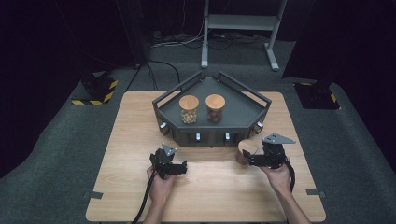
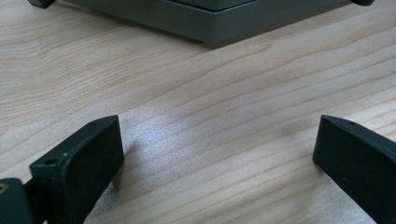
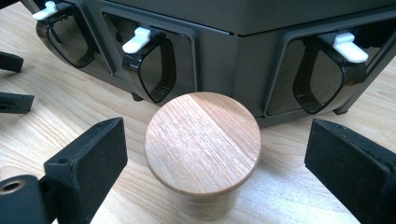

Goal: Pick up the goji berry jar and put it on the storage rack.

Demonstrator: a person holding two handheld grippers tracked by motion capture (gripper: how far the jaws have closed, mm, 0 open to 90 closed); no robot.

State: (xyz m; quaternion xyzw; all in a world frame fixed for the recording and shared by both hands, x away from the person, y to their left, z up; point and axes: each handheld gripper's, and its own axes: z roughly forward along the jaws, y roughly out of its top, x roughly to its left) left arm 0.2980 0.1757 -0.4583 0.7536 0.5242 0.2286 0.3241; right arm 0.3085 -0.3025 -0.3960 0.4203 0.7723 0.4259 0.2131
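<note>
Both grippers apart: right gripper point(image 3: 215, 154) straddles wood-lidded jar point(image 3: 202, 142) beside rack point(image 1: 243, 114), ready to clamp; left gripper point(image 2: 212, 163) idle.

No readable text, labels, brand names or numbers anywhere. Wooden jar lid point(image 3: 202, 141) plain, bare grain. Dark grey tray point(image 1: 243, 112) front and white latch tabs point(image 3: 137, 39) unmarked. Gripper jaws plain black, no print. Only sign-like marking: yellow-and-black hazard stripes on floor base point(image 1: 99, 91) at far left of table, and fainter stripes on matching base point(image 1: 322, 95) at far right; no words on either.
</note>
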